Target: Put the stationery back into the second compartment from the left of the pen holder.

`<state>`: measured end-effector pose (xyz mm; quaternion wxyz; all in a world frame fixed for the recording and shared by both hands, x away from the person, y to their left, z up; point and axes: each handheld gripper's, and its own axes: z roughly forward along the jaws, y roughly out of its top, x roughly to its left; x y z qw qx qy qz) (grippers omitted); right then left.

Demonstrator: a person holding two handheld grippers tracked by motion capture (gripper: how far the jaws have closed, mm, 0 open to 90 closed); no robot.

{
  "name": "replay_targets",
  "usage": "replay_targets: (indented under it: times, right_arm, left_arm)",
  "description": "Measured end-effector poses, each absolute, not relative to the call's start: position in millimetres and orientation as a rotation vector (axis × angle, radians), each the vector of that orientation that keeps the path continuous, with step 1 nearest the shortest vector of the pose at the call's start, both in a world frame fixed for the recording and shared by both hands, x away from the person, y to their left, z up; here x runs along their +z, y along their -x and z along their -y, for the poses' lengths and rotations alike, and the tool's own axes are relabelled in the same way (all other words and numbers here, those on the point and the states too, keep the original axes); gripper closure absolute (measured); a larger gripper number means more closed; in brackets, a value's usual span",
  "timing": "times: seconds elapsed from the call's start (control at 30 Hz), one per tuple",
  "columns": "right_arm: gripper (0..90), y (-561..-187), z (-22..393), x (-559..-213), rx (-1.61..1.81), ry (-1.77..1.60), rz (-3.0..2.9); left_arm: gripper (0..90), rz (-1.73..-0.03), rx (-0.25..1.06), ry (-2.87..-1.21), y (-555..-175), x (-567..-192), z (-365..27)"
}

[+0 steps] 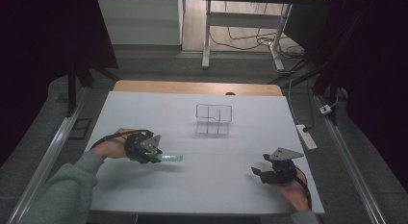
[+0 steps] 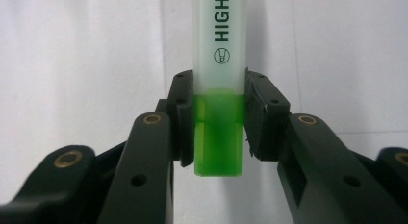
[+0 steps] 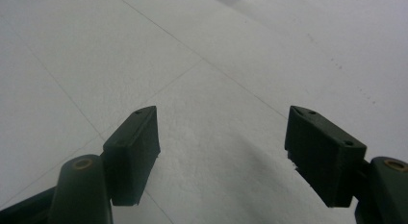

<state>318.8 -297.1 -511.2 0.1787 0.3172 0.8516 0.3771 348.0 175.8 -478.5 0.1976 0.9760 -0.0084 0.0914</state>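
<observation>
your left gripper (image 2: 219, 118) is clamped on the green highlighter (image 2: 219, 89) near its coloured end, held just above the white table (image 1: 144, 118). keep it level and your grip firm as you carry it. your right gripper (image 3: 221, 152) sits open, holding nothing. wire rack (image 1: 214, 119) looks empty.

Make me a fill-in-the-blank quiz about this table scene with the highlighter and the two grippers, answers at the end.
1. The left gripper is clamped on a highlighter whose ink end is ____ in colour.
2. The right gripper has its jaws ____, with nothing between them.
3. The clear organizer stands on the white table, ____ from both grippers.
4. The word printed on the highlighter begins with the letters ____.

Missing words: green; open; apart; HIGH
</observation>
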Motion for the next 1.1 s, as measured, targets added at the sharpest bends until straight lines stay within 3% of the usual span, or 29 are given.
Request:
replay_targets:
  times: [0.57, 1.1]
  right_arm:
    - [27.6, -318, 298, -509, 1.097, -0.896, -2.384]
    - [27.7, -314, 295, -506, 1.101, -0.885, -2.376]
  left_arm:
    - [66.5, -0.26, 0.362, -2.585, -320, -478, -176]
    - [66.5, -0.39, 0.434, -2.484, -300, -470, -152]
